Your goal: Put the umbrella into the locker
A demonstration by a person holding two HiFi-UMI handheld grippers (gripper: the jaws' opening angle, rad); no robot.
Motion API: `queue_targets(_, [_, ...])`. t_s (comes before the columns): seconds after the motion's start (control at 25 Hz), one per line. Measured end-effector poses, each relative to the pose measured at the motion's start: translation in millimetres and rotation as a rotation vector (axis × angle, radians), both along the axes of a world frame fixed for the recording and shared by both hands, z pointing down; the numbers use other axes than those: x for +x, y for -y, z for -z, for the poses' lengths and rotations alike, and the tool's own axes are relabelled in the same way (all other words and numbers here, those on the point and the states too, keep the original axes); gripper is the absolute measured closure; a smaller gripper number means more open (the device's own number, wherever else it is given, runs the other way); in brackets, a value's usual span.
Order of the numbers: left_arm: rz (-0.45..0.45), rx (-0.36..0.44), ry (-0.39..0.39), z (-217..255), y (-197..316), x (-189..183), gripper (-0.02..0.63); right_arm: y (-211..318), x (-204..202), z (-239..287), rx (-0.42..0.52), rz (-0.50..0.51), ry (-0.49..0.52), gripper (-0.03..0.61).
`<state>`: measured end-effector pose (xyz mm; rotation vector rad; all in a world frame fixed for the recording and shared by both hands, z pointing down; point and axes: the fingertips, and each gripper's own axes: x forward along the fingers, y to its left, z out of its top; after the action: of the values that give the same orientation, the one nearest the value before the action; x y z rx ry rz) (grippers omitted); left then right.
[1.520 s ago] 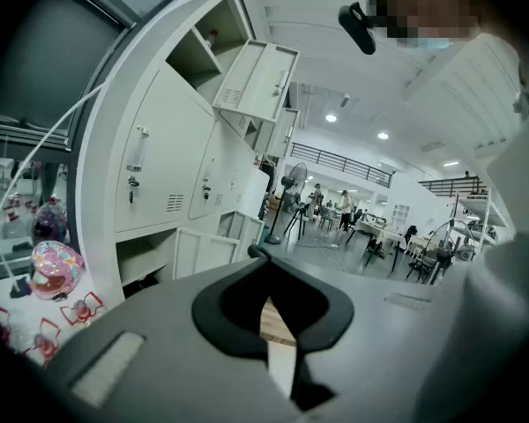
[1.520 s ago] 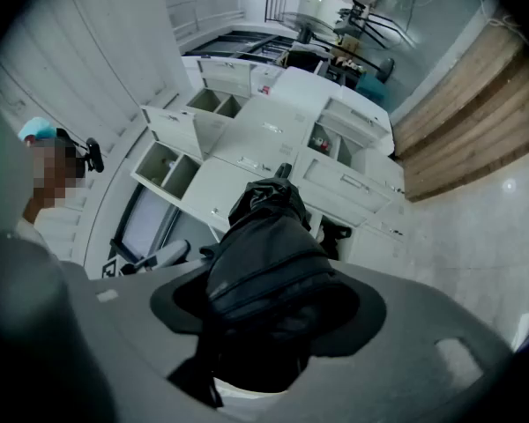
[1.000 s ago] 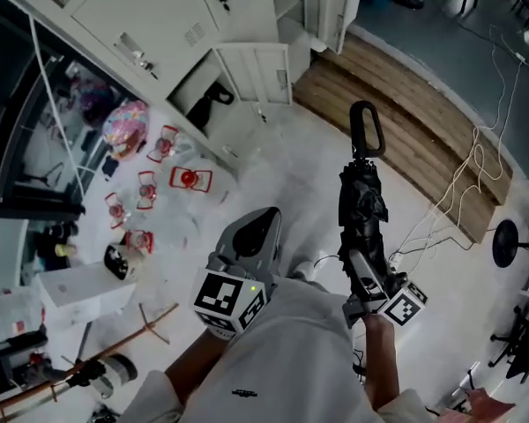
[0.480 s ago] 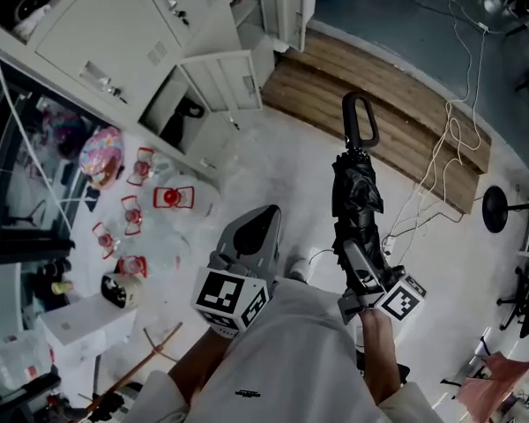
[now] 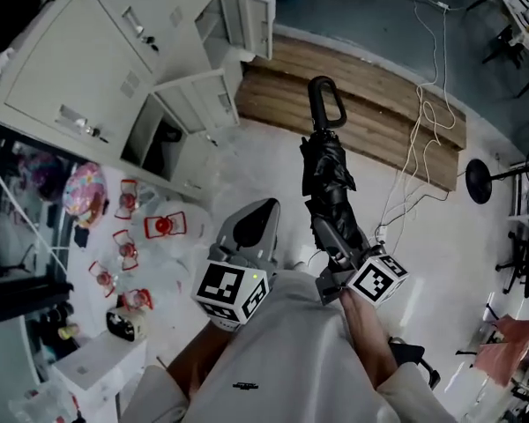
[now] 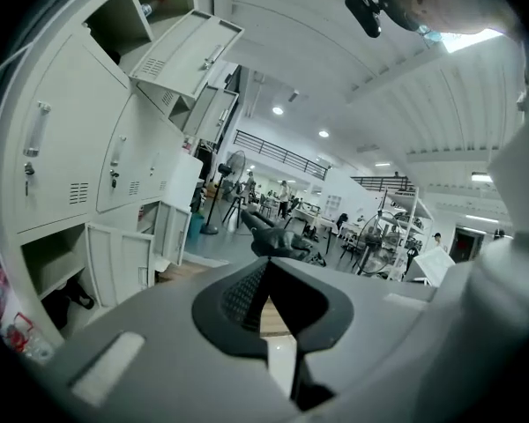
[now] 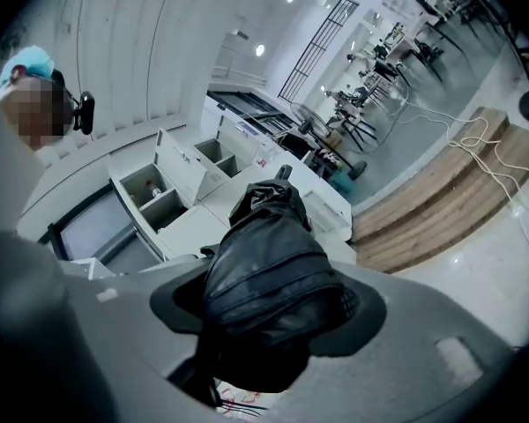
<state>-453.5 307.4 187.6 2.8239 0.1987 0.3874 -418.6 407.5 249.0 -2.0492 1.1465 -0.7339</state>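
A folded black umbrella (image 5: 325,167) sticks out of my right gripper (image 5: 332,241), which is shut on its canopy end. Its loop handle (image 5: 323,104) points away over the wooden step. The right gripper view shows the bunched black fabric (image 7: 266,267) filling the jaws. My left gripper (image 5: 256,218) hangs beside it, shut and holding nothing; only a thin slit shows between its pads (image 6: 238,293). The grey lockers stand at the left. One low locker (image 5: 157,136) is open with its door (image 5: 200,100) swung out and something dark inside. A second open locker (image 5: 233,20) is farther off.
A wooden step (image 5: 370,113) runs along the back with white cables (image 5: 416,139) trailing over it. A black stand base (image 5: 477,182) sits at the right. Red-and-white bags and bottles (image 5: 161,227), a pink item (image 5: 81,193) and a white box (image 5: 95,368) litter the floor at the left.
The umbrella and my right gripper have swung left in the head view, so the handle is nearer the open lockers. The view has turned with them. The grip is unchanged.
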Motion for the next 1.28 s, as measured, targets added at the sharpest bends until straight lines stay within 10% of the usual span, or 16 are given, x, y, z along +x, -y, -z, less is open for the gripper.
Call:
queue_targets(0.48, [-0.096,-0.011,-0.007,-2,46,19,0.595,71,17,9,-0.071,-0.143,-0.081,0.295])
queue_targets(1.28, [-0.087,-0.006,0.076,-20,50,109,0.595,82,98,-10,-0.001,-0.082,0.029,0.295])
